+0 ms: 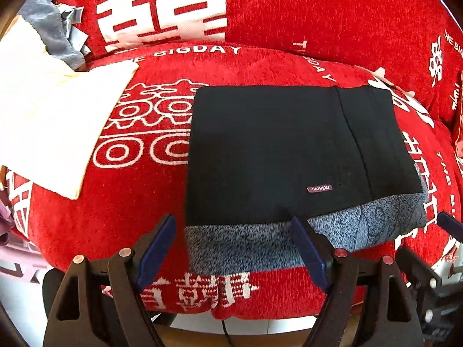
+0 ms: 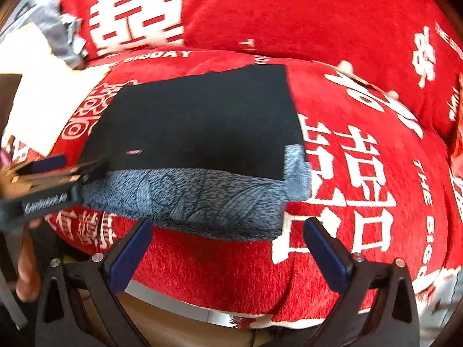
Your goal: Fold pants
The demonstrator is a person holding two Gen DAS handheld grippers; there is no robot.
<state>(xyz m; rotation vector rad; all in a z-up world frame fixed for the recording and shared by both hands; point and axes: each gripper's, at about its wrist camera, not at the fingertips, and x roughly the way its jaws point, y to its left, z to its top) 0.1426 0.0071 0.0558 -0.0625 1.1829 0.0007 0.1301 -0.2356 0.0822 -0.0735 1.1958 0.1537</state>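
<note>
The black pants lie folded into a flat rectangle on the red seat cushion, with a small "FASHION" label on top. Their grey fleece lining shows as a band along the near edge. My left gripper is open just above that band, touching nothing; its right finger overlaps the lining. In the right wrist view the pants and lining lie ahead of my right gripper, which is wide open and empty at the near right corner. The left gripper's body shows at the left.
A folded cream cloth lies on the cushion to the left, with a grey garment behind it. The red back cushion rises behind the pants. The seat's front edge drops to a pale floor. A hand holds the left gripper.
</note>
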